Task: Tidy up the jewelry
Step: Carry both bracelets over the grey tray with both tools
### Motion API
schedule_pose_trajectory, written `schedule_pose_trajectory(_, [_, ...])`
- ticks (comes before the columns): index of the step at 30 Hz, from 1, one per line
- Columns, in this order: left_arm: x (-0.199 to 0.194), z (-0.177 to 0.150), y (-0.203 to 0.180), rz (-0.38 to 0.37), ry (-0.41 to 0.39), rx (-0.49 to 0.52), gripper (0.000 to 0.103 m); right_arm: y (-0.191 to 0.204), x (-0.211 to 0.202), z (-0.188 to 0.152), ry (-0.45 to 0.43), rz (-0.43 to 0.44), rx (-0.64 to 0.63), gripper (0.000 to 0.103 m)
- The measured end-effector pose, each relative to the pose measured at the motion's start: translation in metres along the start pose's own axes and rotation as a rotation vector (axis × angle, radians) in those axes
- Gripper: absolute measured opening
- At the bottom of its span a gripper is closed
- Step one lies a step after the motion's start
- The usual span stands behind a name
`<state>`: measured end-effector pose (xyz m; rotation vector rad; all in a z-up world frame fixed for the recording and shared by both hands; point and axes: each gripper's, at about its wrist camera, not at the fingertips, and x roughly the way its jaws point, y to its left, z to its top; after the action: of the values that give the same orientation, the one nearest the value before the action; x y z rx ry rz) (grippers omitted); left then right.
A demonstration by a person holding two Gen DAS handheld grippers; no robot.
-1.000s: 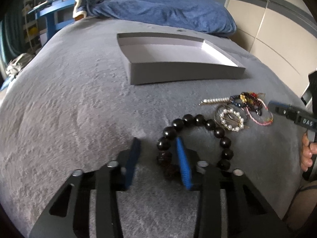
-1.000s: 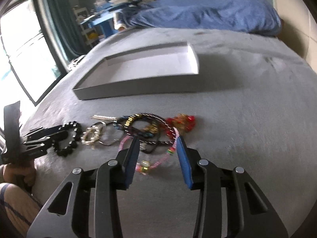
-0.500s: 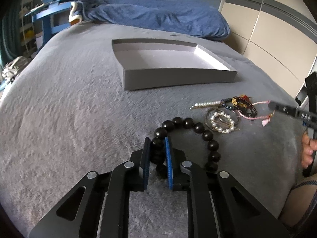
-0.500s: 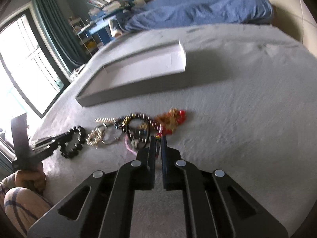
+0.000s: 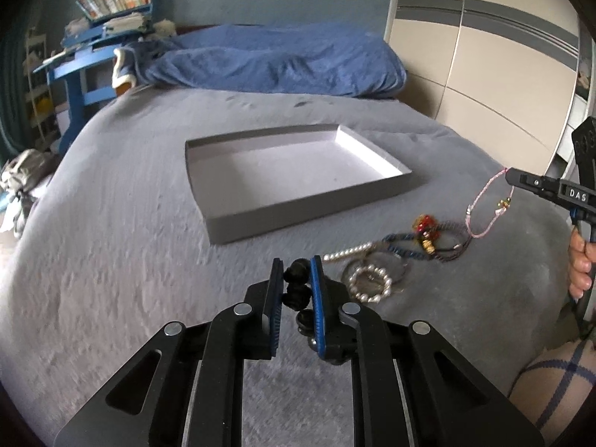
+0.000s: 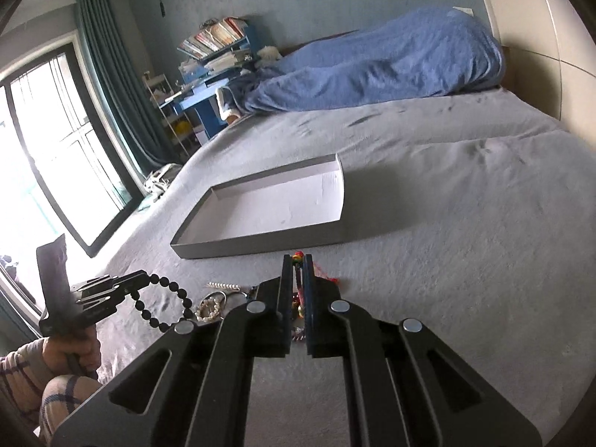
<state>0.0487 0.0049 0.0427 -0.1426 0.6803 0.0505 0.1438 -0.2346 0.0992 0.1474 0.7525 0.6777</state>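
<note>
My left gripper (image 5: pixel 295 266) is shut on a black bead bracelet (image 5: pixel 296 290), lifted off the grey bed; in the right wrist view the bracelet (image 6: pixel 169 298) dangles from that gripper (image 6: pixel 143 279). My right gripper (image 6: pixel 297 260) is shut on a pink cord bracelet (image 6: pixel 298 298), which in the left wrist view hangs as a pink loop (image 5: pixel 484 208) from the right gripper's tip (image 5: pixel 510 178). A pearl bracelet (image 5: pixel 368 283), a pearl strand (image 5: pixel 346 253) and dark beaded bracelets with a red charm (image 5: pixel 428 238) lie on the bed. A shallow grey tray (image 5: pixel 231 223) (image 6: pixel 260 247) sits beyond them, with nothing in it.
A blue duvet (image 5: pixel 268 63) is bunched at the head of the bed. A blue desk with books (image 5: pixel 89 56) stands beyond the left edge, and a wardrobe (image 5: pixel 484 74) lines the right side. A window with a green curtain (image 6: pixel 93 74) is at left. A person's knee (image 5: pixel 551 391) shows at lower right.
Both grippers closed, the left on the black bead bracelet, the right on the pink cord bracelet. Both then rose, lifting the bracelets off the bed.
</note>
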Motion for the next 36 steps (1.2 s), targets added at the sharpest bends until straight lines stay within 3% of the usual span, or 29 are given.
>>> schedule_pose_trajectory(9, [-0.009,0.008,-0.004,-0.001,-0.024,0.007,0.015,-0.017,-0.016,-0.003,-0.026,-0.002,0.045,0.005])
schedule_pose_trajectory(16, [-0.017,0.032,-0.008,-0.003,-0.07,0.022,0.015,-0.021,-0.002,0.001,-0.003,0.007,0.055,0.005])
schedule_pose_trajectory(28, [-0.009,0.094,-0.007,-0.004,-0.151,0.023,0.015,0.017,0.05,0.05,0.012,0.066,-0.028,0.005])
schedule_pose_trajectory(36, [0.023,0.122,0.005,0.004,-0.139,-0.017,0.015,0.042,0.113,0.079,0.067,0.114,-0.056,0.005])
